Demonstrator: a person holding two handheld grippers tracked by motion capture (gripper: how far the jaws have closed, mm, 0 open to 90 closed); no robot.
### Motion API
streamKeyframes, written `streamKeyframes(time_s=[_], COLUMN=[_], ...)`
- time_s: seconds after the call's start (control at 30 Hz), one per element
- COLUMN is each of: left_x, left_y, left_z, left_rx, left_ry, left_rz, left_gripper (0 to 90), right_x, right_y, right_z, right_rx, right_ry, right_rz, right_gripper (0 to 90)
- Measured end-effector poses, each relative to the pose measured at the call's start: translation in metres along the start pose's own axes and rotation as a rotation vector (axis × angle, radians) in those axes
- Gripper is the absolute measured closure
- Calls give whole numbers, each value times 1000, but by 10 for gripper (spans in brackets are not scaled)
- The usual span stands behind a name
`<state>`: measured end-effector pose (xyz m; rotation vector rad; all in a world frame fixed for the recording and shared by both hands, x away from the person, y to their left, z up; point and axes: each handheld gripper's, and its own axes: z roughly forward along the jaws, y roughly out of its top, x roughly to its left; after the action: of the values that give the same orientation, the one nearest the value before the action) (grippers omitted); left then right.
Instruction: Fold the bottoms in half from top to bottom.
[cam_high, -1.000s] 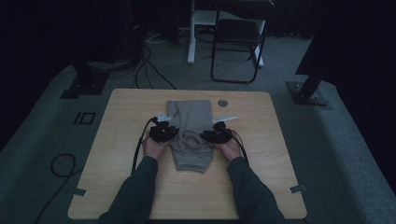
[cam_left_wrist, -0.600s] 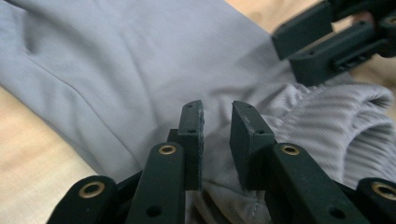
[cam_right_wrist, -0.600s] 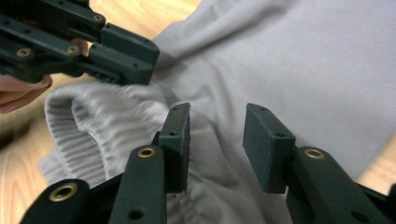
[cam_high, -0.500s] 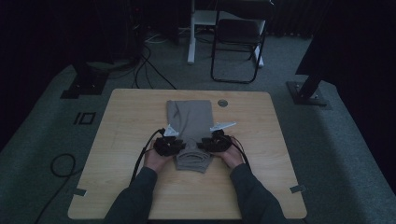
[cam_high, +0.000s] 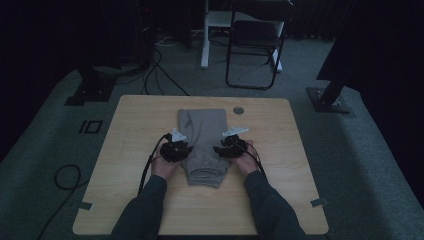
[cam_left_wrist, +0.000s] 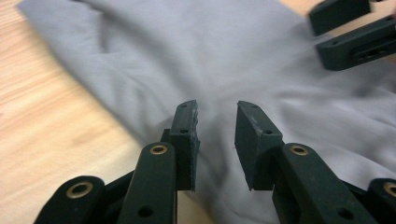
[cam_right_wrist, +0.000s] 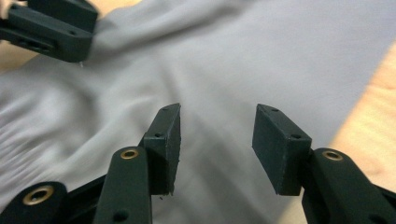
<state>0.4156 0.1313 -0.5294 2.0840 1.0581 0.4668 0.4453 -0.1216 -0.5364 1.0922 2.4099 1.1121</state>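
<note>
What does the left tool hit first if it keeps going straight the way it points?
Most likely the folded grey sweatpants: the left tool has open jaws aimed at the cloth just ahead, nothing pinched. The right tool sits beyond, off to the side of that line, though depth is unclear.

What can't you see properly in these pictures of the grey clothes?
- Grey garment: high view is dim and far off, so its kind stays unclear.
- Its edges: both gripper views cut them off.
- Small round thing on the table: too small to tell.
- Other gripper's jaws: blurred, cut off.
</note>
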Motion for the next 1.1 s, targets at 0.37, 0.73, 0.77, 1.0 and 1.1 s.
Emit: streamKeyframes(time_s=[0.37, 0.73, 0.77, 1.0, 1.1], left_x=[13, -15, -18, -36, -35], left_y=[-6, -38, -41, -52, -45], left_z=[19, -12, -15, -31, -32], left_rx=[41, 12, 16, 38, 52], left_ry=[46, -4, -8, -28, -24], left_rz=[-52, -37, -31, -3, 18], left_gripper=[806, 810, 810, 807, 762], right_x=[-10, 17, 19, 39, 43], right_y=[0, -30, -32, -47, -46], right_z=[20, -7, -9, -27, -31], right_rx=[9, -14, -11, 15, 41], right_ry=[-98, -69, -64, -49, -37], right_rz=[6, -13, -17, -35, -62], right_gripper=[548, 558, 560, 582, 586])
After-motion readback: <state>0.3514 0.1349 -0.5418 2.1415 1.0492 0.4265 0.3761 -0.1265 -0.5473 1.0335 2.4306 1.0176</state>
